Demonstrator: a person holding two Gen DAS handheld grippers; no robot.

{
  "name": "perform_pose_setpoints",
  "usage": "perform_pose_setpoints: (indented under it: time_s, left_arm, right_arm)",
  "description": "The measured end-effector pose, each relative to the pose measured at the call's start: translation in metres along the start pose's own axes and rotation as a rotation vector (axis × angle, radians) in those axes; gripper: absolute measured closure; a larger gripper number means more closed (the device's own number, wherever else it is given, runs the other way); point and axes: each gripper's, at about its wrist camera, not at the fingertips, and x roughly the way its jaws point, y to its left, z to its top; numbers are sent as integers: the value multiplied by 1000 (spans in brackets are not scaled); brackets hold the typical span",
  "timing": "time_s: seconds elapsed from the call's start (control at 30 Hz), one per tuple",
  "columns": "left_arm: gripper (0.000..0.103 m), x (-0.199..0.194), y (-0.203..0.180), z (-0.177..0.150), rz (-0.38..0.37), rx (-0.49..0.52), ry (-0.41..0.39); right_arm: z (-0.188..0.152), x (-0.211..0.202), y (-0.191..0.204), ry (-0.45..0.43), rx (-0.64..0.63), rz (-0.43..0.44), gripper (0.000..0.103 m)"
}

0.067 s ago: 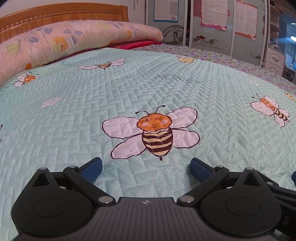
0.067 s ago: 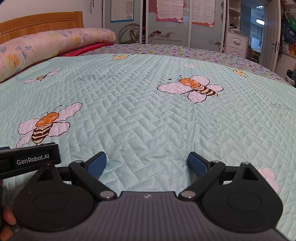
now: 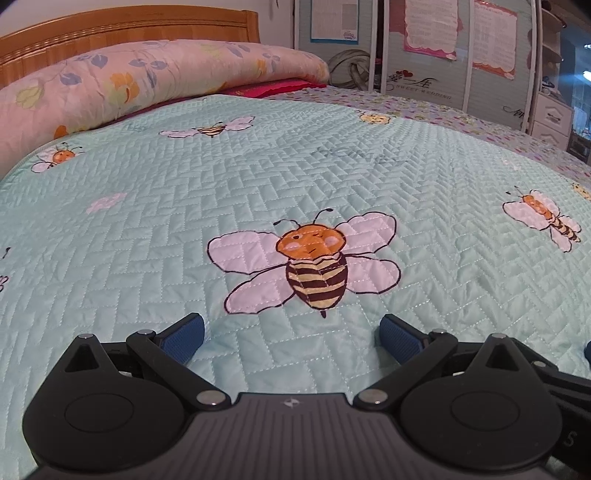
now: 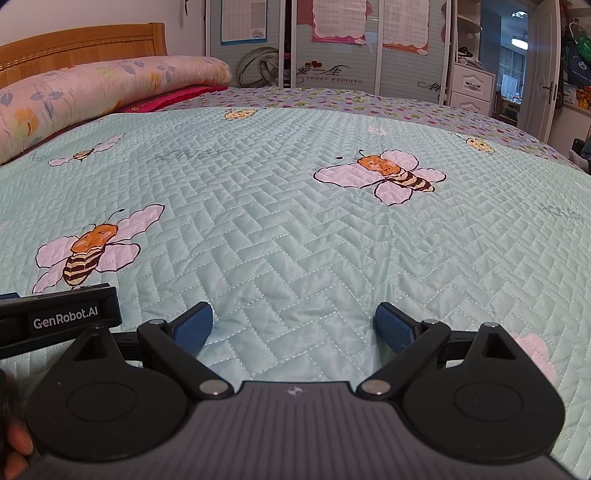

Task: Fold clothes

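Nothing has shifted: the left hand-held gripper [image 3: 291,334] and right hand-held gripper [image 4: 293,325] stay level, side by side, spread wide, empty, low over the bed [image 4: 295,229], a bee print [image 3: 314,266] just ahead of the left.

Quilt [image 3: 258,177] spread over bed; bolster [image 3: 147,81] behind it against headboard [image 3: 110,33]; wardrobe [image 4: 332,44] beyond.

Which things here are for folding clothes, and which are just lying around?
For the job: left gripper, right gripper, both open and empty. No clothes in view.

Just there: bee quilt, flowery rolled bedding, headboard, wardrobe doors.
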Motion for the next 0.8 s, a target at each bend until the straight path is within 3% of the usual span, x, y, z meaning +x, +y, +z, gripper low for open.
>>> perform_pose_setpoints:
  time_s: [0.2, 0.43, 0.6, 0.8]
  left_arm:
    - [0, -31, 1, -14, -2, 15, 23]
    - [0, -97, -26, -50, -31, 117, 115]
    - [0, -152, -74, -69, -93, 301, 127]
    - [0, -220, -148, -84, -251, 444, 118]
  right_arm:
    - [-15, -39, -26, 67, -6, 42, 9]
    - [-33, -85, -57, 145, -13, 91, 9]
    - [-52, -140, -122, 156, 65, -27, 9]
    - [-75, -207, -201, 166, 163, -174, 9]
